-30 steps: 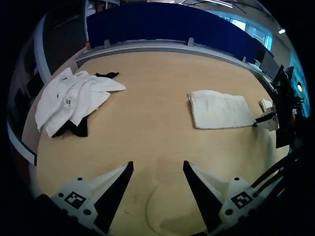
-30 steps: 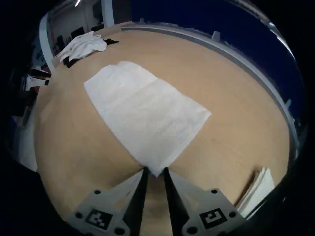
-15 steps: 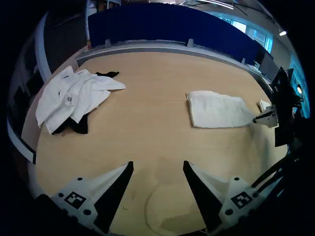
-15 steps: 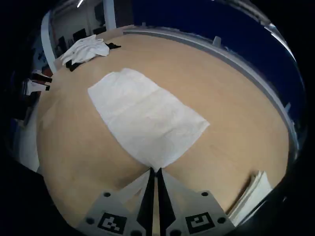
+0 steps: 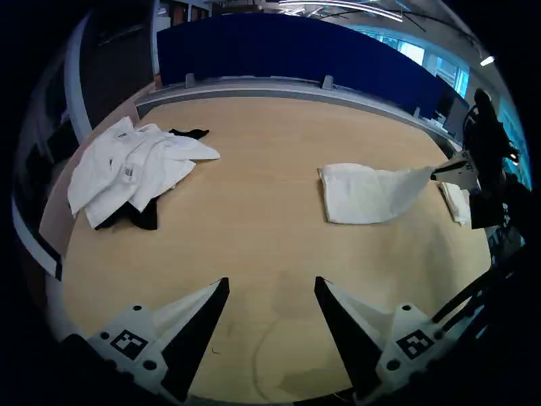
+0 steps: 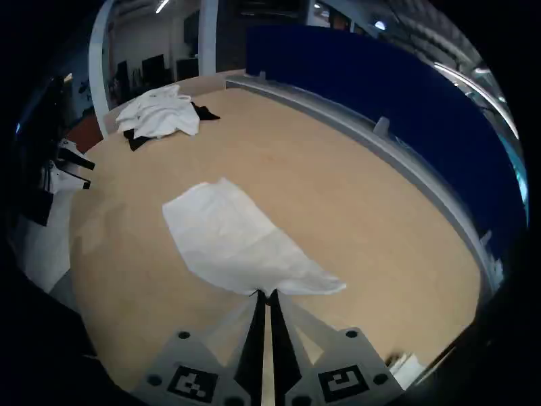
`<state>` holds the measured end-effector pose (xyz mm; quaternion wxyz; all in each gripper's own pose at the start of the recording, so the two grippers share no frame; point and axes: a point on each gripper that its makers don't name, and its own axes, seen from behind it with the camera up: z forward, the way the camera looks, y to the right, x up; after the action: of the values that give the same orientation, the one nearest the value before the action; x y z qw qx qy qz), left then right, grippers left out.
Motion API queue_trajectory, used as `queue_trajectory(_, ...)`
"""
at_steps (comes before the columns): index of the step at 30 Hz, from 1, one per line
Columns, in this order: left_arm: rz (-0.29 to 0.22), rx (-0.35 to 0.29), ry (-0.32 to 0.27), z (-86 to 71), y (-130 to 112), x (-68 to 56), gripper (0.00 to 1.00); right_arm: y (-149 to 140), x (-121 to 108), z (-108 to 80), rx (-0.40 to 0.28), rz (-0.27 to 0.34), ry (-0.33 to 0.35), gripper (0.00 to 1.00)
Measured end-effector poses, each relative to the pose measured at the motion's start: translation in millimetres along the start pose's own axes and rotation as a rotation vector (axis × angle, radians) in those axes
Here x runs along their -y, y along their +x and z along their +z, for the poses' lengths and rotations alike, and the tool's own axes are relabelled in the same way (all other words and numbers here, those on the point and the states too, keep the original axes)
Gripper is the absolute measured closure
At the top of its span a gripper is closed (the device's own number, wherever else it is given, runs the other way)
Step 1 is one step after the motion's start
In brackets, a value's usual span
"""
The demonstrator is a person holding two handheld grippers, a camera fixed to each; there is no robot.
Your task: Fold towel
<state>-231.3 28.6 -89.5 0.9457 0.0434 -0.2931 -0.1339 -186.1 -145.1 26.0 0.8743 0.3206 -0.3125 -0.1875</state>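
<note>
Right gripper view: the right gripper has its two fingers pressed together on the near corner of the white towel. That corner is raised off the wooden table, and the cloth slopes away from the fingertips, its far part lying flat ahead of them and to their left. A crease crosses the cloth; whether this marks a fold already made cannot be told.

Left gripper view: the left gripper hovers over bare tabletop with its fingers spread wide and nothing between them. The towel lies well ahead of these fingers and to their right, one corner drawn up to a peak at the other gripper. A heap of white and dark garments lies well ahead to their left, apart from the towel.

Judged progress: early in the current fold. One corner is gripped and raised, but no edge has been laid over the far side. Carrying it across, setting it down and squaring the edges remain, and the left gripper has no hold yet.
</note>
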Motion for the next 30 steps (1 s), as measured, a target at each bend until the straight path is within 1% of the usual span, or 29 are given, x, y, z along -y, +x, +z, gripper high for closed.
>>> queue_trajectory(3,-0.001,-0.004,0.004,-3.9,-1,1.2,0.07,19,1,2.9,-0.017,-0.023,0.003,0.95)
queue_trajectory(5,-0.002,-0.006,0.005,-5.9,-2,1.6,0.06,26,3,4.5,-0.02,-0.035,0.006,0.95)
queue_trajectory(12,-0.014,-0.011,0.003,-11.8,-5,3.3,0.07,38,9,8.0,-0.016,-0.066,0.013,0.95)
queue_trajectory(18,-0.018,-0.013,0.009,-20.1,-7,7.6,0.06,59,27,20.2,-0.026,-0.1,0.041,0.95)
queue_trajectory(21,-0.016,-0.017,0.019,-24.7,-9,11.0,0.07,73,41,31.6,-0.029,-0.131,0.064,0.95)
queue_trajectory(24,-0.024,-0.022,0.032,-30.2,-12,14.6,0.07,84,57,46.9,-0.026,-0.165,0.094,0.95)
queue_trajectory(30,-0.055,-0.025,0.044,-37.5,-21,18.6,0.07,94,99,83.3,-0.004,-0.224,0.169,0.95)
